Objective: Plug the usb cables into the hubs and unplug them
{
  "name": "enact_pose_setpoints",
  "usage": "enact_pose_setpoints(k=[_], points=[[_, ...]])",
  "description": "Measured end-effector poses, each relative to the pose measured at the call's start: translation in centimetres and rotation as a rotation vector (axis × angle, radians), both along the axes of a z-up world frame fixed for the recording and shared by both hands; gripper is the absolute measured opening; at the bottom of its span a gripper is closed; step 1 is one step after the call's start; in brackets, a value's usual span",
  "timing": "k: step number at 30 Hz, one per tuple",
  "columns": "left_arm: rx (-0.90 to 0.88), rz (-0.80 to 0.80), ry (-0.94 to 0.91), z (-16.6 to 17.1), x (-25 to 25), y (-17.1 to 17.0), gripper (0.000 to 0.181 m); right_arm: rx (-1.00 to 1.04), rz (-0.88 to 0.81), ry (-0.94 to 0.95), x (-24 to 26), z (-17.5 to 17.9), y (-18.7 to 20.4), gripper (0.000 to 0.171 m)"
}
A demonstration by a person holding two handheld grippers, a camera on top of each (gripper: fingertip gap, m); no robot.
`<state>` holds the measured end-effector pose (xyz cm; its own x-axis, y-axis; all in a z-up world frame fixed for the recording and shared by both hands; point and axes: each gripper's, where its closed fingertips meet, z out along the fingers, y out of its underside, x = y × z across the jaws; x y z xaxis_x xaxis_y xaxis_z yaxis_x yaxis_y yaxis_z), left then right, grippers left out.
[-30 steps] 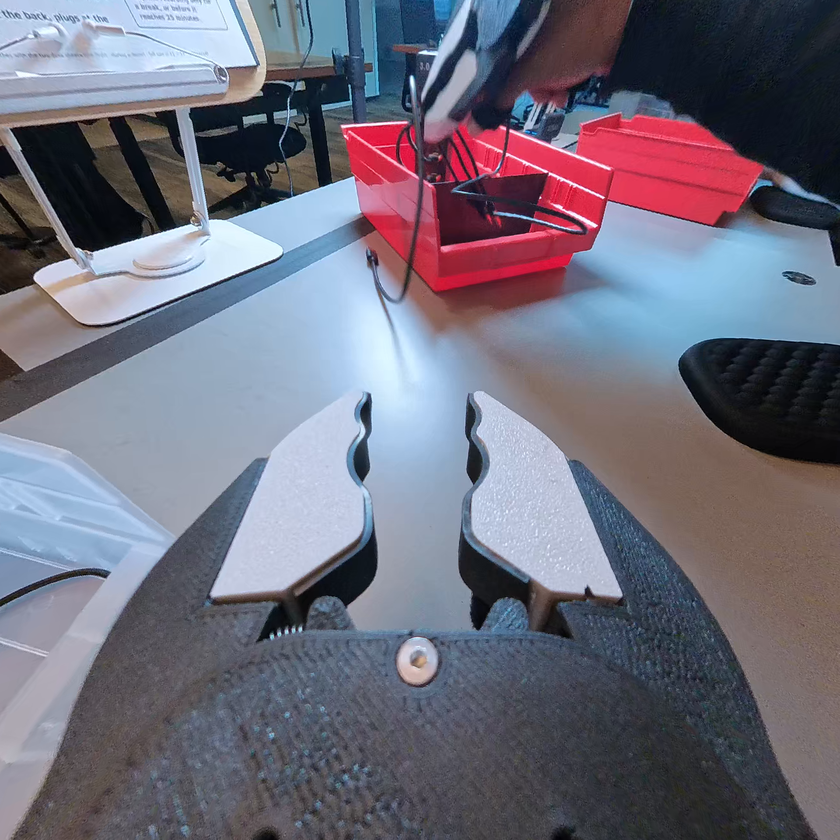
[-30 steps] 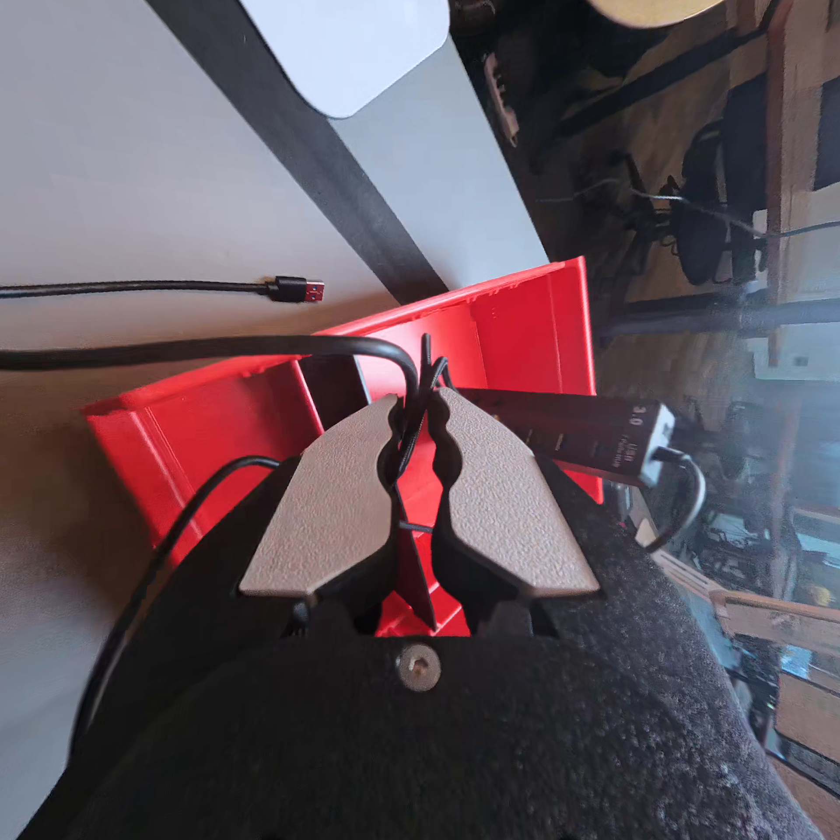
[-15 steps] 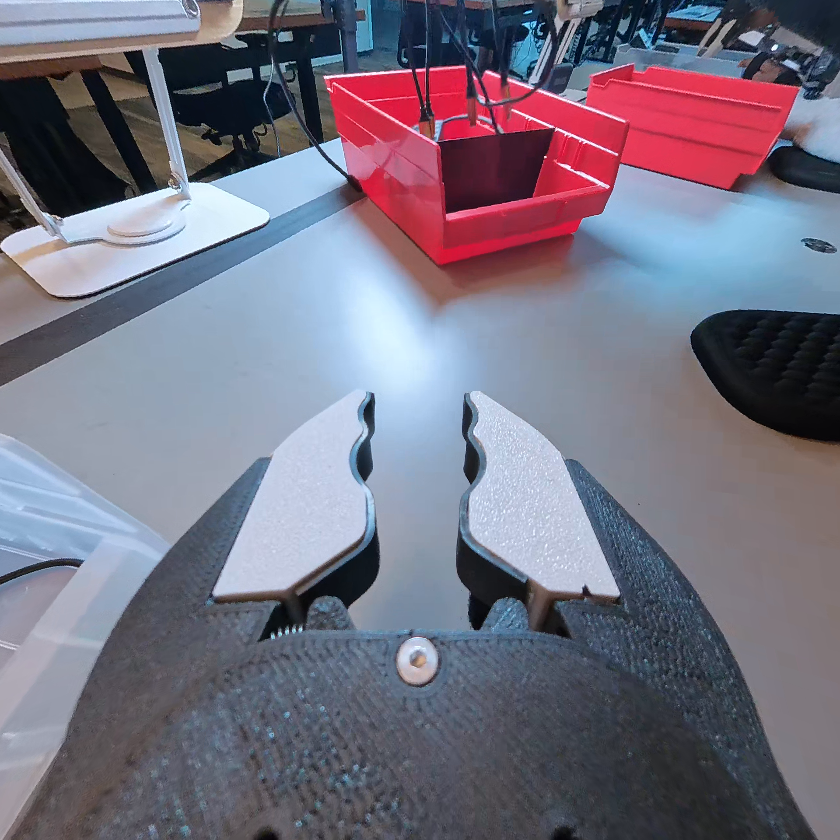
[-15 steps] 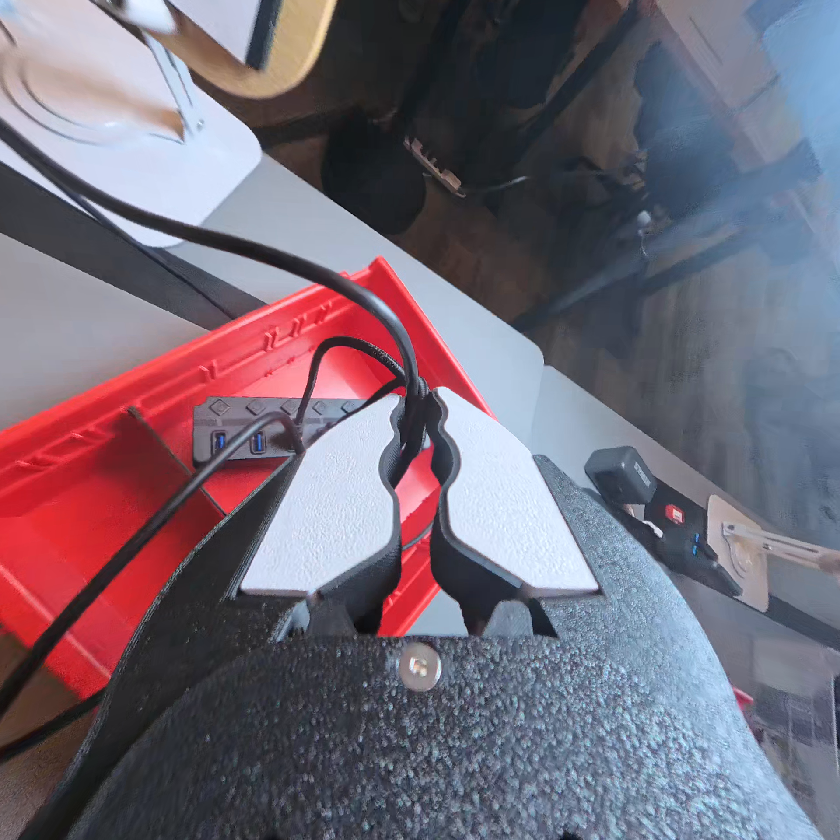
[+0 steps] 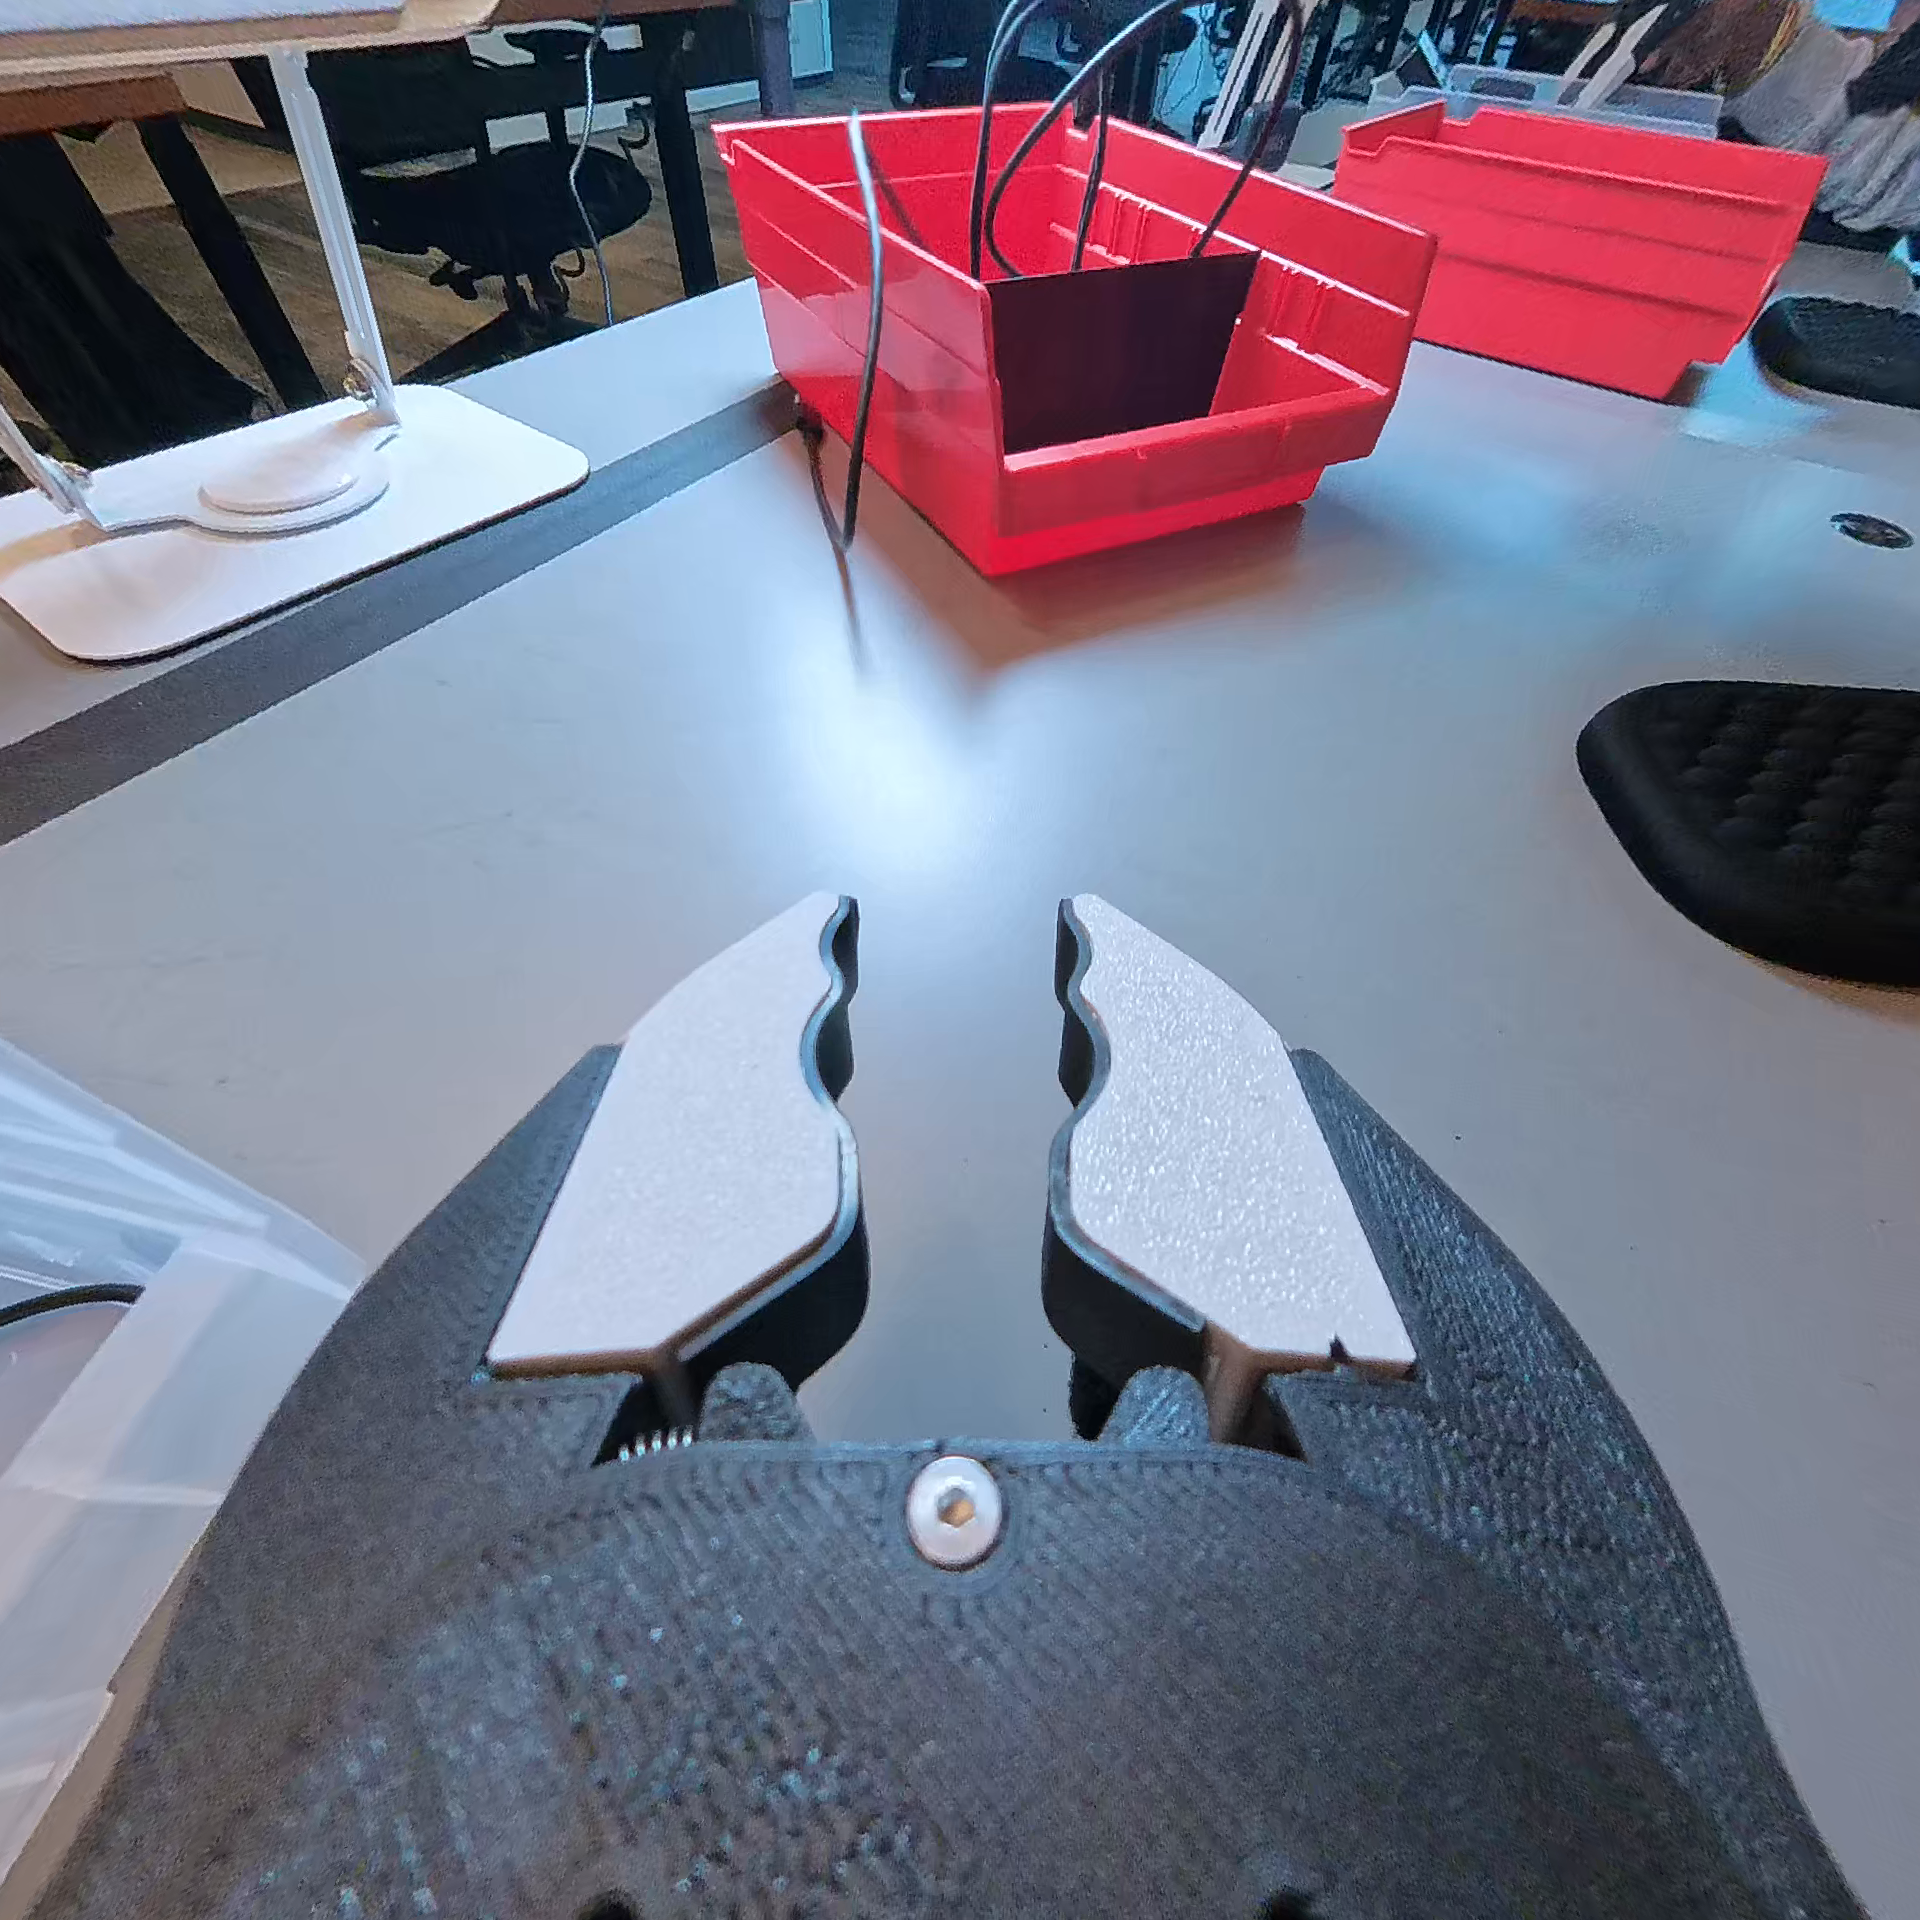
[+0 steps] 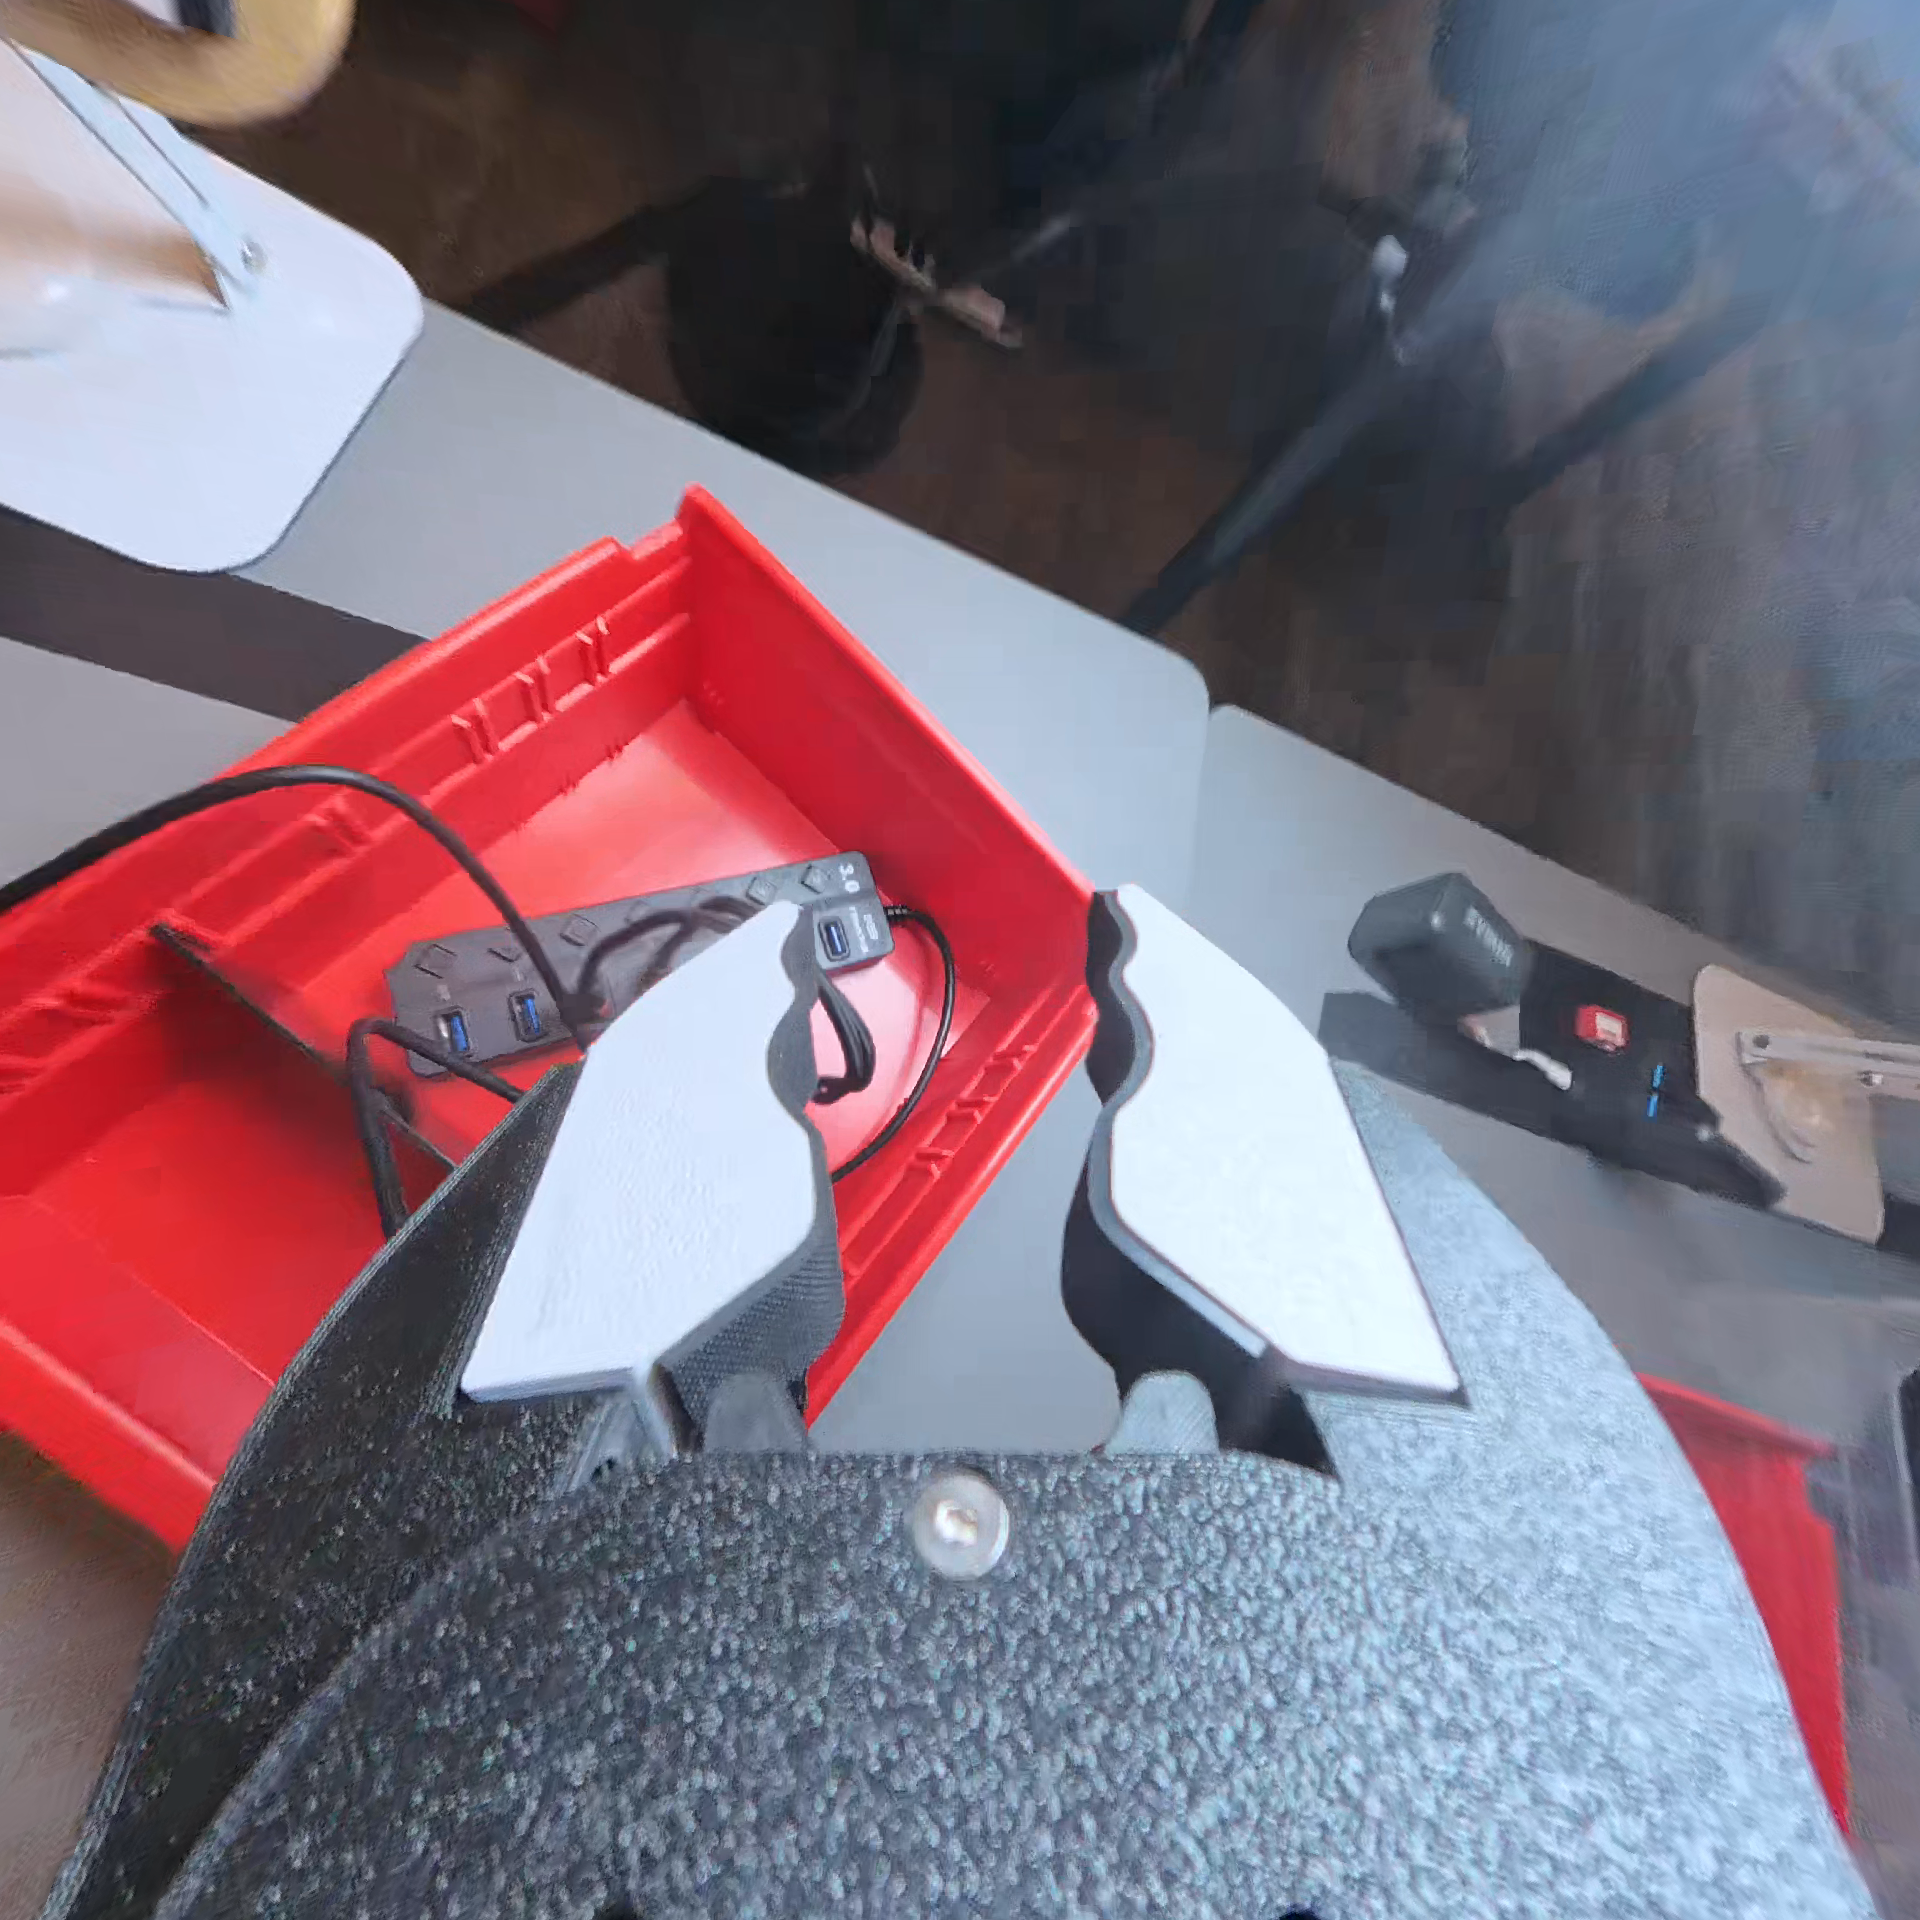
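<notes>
A black USB hub lies inside the red bin, with black USB cables coiled over it and one cable trailing out over the bin's left rim. My right gripper is open and empty, held above the bin's near right corner. In the left wrist view the red bin stands far ahead with a dark divider; cables loop up out of it and one hangs down its left side. My left gripper is open and empty, low over the grey table.
A second red bin stands at the back right. A black padded rest lies to the right. A white stand base sits at the left, a clear plastic box at the near left. A black power strip lies beyond the bin. About 50 centimeters separates my left fingertips from my right. The black padded rest sits 25 centimeters or so from the ends of my left fingers.
My right gripper has opened and let go of the bundle of cables, which now lies in the red bin with the hub. The left gripper has stayed open and hardly moved.
</notes>
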<state>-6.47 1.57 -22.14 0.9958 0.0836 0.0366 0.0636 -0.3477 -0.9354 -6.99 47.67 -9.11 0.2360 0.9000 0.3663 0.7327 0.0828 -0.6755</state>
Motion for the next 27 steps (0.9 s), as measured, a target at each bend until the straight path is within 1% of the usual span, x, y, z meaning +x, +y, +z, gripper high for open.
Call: enact_pose_setpoints(k=[2, 4, 7, 9, 10, 11, 13, 15, 16, 17, 18, 19, 20, 22, 24, 27], points=[[0.004, -0.002, -0.003, 0.1, 0.0, 0.0, 0.036, 0.033, 0.194, 0.008, -1.1, 1.3, -4.4, 0.050], [0.003, -0.005, -0.007, 0.0, 0.1, 0.1, 0.036, 0.114, 0.420, -0.074, -2.0, 0.7, -10.0, 0.051], [-0.008, -0.009, 0.001, -0.2, 0.3, 0.1, 0.036, 0.235, 0.706, -0.290, -2.5, -3.2, -18.1, 0.057], [-0.011, -0.005, 0.017, -0.2, 0.3, 0.1, 0.036, 0.257, 0.821, -0.416, -3.0, -6.4, -22.5, 0.060], [-0.012, -0.001, 0.025, -0.2, 0.3, 0.0, 0.036, 0.280, 0.851, -0.484, -3.4, -8.0, -23.9, 0.060], [-0.013, 0.002, 0.033, -0.2, 0.1, 0.0, 0.036, 0.318, 0.867, -0.562, -3.8, -9.6, -24.6, 0.060], [-0.022, 0.002, 0.046, -0.3, 0.0, -0.1, 0.036, 0.408, 0.869, -0.725, -4.8, -12.5, -24.6, 0.060], [-0.044, 0.000, 0.057, -0.6, -0.2, -0.3, 0.036, 0.464, 0.815, -0.911, -5.4, -14.6, -22.9, 0.058], [-0.049, -0.001, 0.062, -0.7, -0.2, -0.3, 0.035, 0.432, 0.787, -1.013, -5.0, -15.6, -22.3, 0.057], [-0.053, -0.002, 0.064, -0.8, -0.2, -0.3, 0.035, 0.369, 0.774, -1.093, -4.5, -16.4, -22.2, 0.049], [-0.059, -0.004, 0.065, -0.9, -0.2, -0.3, 0.035, 0.340, 0.781, -1.115, -4.7, -16.7, -22.4, 0.034], [-0.065, -0.005, 0.069, -1.1, -0.2, -0.3, 0.035, 0.357, 0.799, -1.086, -5.5, -16.3, -22.7, 0.012], [-0.072, -0.008, 0.077, -1.2, -0.2, -0.3, 0.034, 0.375, 0.808, -1.039, -6.3, -15.4, -22.9, 0.008], [-0.080, -0.012, 0.100, -1.3, -0.1, -0.2, 0.034, 0.323, 0.812, -0.910, -7.5, -12.5, -23.9, 0.004], [-0.082, -0.014, 0.113, -1.3, -0.1, -0.2, 0.034, 0.271, 0.814, -0.764, -8.1, -8.7, -24.5, 0.004], [-0.078, -0.014, 0.105, -1.2, -0.1, -0.2, 0.034, 0.228, 0.769, -0.550, -8.3, -2.4, -23.6, 0.004]])
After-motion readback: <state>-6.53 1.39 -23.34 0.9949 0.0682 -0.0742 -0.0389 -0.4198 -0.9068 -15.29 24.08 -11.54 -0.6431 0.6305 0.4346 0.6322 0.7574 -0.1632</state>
